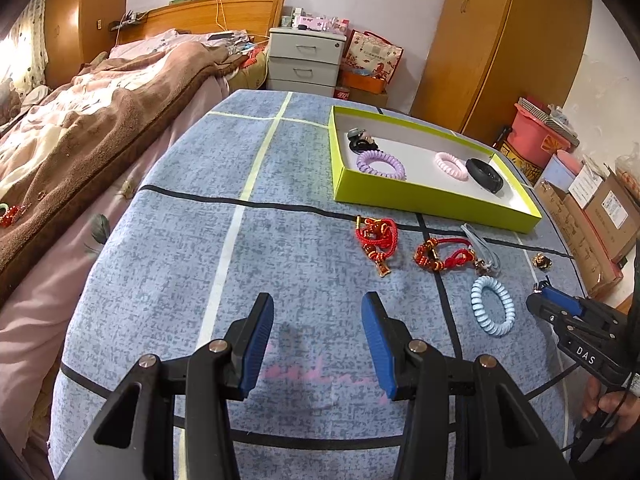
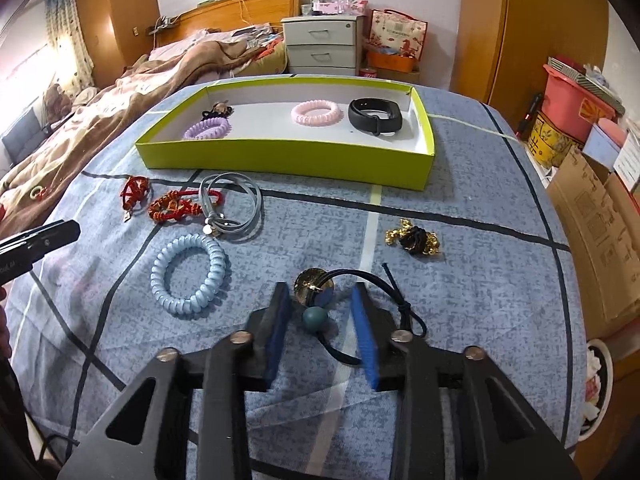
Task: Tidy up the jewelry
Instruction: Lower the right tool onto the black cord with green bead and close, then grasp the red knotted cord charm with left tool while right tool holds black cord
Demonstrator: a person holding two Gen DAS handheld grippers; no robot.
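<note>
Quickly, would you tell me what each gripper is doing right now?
Left gripper: open, holding nothing.
Right gripper: open around the beaded hair tie, not yet gripping it.

A: What colour is the tray (image 2: pixel 288 160)?
B: Lime green outside, white inside. In it lie a lilac coil tie (image 2: pixel 208 128), a pink coil tie (image 2: pixel 316 113) and a black band (image 2: pixel 375 116).
A: And before the tray?
B: Two red cord bracelets (image 2: pixel 176 206), a pale blue coil tie (image 2: pixel 188 274), and a blue-grey cloth (image 2: pixel 460 184) lined in black and white.
</note>
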